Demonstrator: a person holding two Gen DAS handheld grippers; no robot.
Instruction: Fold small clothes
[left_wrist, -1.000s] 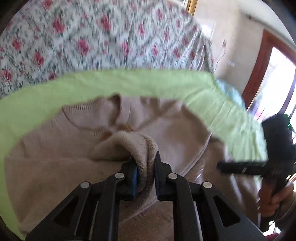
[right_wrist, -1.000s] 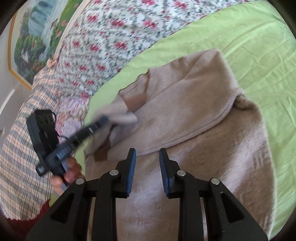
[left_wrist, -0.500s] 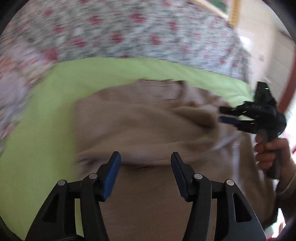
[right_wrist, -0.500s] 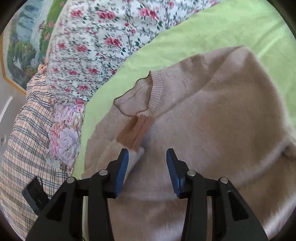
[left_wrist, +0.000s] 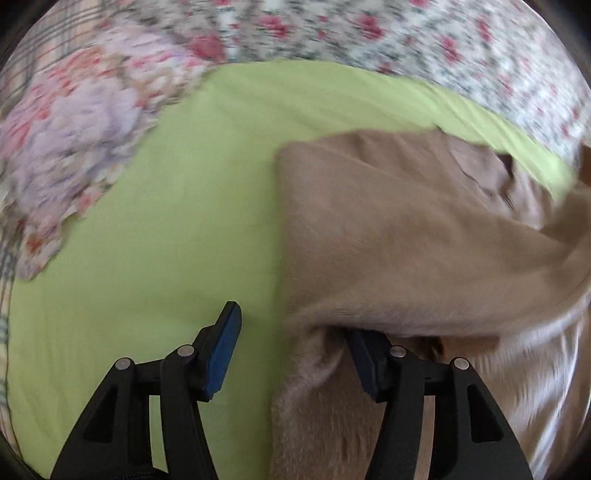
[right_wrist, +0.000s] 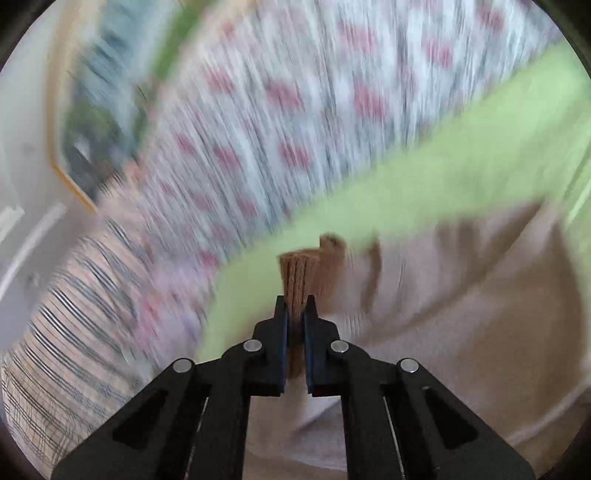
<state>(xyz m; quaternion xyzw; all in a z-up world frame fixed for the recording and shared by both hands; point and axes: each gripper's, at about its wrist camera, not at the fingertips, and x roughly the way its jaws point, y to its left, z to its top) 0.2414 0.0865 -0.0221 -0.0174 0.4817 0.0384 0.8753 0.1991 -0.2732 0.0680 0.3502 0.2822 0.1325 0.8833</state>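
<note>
Beige sweater (left_wrist: 406, 229) lies on green sheet (left_wrist: 177, 229) beside floral bedding (left_wrist: 406, 40).

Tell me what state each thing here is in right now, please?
Sweater: lying on the sheet, partly folded, one layer over another.
Cuff: pinched and lifted by the right tool.
Right tool: jaws shut on the cuff.
Left tool: jaws apart, one finger over bare sheet, the other under a sweater fold, nothing gripped.
Green sheet: spread flat.
Flowered cover: spread behind the sheet.
</note>
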